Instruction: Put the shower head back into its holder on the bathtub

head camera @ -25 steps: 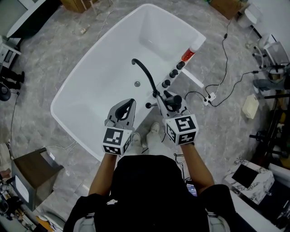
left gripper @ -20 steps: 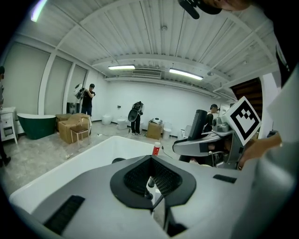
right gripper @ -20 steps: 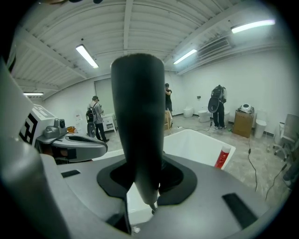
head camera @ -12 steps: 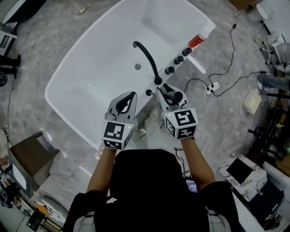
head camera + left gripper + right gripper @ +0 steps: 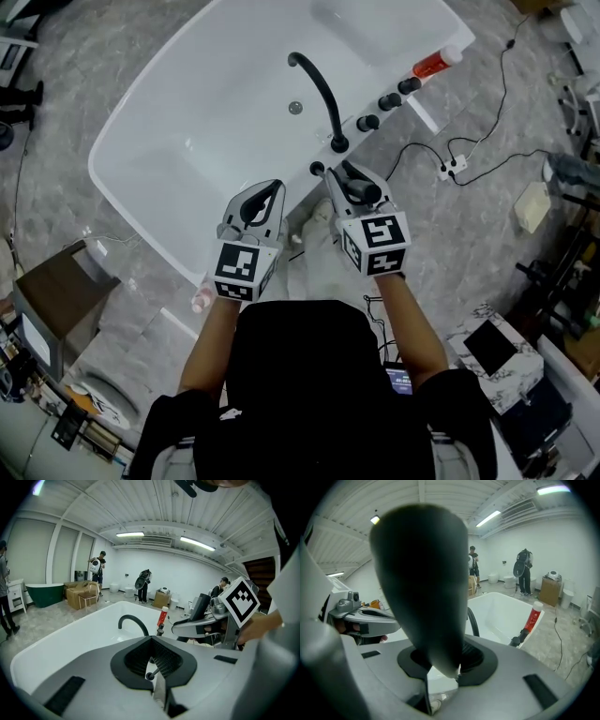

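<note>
The white bathtub [image 5: 206, 141] lies ahead with a black curved spout [image 5: 319, 89] on its right rim. A small black holder [image 5: 317, 169] sits on that rim just below the spout's base. My right gripper [image 5: 339, 178] is shut on the black shower head [image 5: 362, 191], just right of the holder and above the rim. In the right gripper view the shower head [image 5: 422, 583] fills the middle and hides the holder. My left gripper [image 5: 269, 193] hovers near the tub's near rim, jaws shut with nothing in them, and it looks towards the spout [image 5: 133, 620].
Black knobs [image 5: 367, 122] and a red bottle [image 5: 433, 66] line the rim beyond the spout. Cables and a power strip [image 5: 455, 169] lie on the floor at right. A brown stand [image 5: 47, 300] is at left. Several people stand far behind the tub [image 5: 143, 585].
Both grippers have sunk toward the tub's near rim. The shower head stays in the right gripper and now sits closer to the holder. In the head view the tub has slid upward.
</note>
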Demonstrator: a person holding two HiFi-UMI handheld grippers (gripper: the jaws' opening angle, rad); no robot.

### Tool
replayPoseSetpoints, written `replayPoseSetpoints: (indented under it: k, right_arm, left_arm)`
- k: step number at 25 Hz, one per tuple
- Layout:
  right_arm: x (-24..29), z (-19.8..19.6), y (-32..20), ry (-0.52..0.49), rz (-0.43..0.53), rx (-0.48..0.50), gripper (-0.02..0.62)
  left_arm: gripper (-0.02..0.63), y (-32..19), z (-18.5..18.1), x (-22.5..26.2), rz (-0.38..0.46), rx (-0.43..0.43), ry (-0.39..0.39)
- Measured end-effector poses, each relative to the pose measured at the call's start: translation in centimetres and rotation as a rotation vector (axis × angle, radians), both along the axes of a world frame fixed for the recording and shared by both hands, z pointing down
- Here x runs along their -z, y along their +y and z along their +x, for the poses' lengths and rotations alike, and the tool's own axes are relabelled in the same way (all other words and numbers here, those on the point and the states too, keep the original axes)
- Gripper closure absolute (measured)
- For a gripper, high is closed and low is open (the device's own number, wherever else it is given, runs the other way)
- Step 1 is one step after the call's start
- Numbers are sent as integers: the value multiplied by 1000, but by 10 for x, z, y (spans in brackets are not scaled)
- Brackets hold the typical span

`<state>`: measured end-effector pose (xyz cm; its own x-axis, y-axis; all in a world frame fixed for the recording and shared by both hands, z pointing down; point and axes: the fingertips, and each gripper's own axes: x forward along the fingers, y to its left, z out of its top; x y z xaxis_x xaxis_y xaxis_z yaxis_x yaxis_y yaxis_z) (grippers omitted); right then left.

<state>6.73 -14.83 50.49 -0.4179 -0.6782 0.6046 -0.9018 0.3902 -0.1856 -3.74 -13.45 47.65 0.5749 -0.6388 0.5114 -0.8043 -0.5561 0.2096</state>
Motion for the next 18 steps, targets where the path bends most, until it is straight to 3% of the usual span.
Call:
replayPoseSetpoints:
  k: [9,18]
  right_arm:
    - [-49,-4,11,38,-60,32,476]
    - [-90,-2,8,46,-99,45,476]
  left_arm:
    - [592,4,-2,-38,-16,-3,-37]
    - [592,9,-7,-76,-90,19,-62]
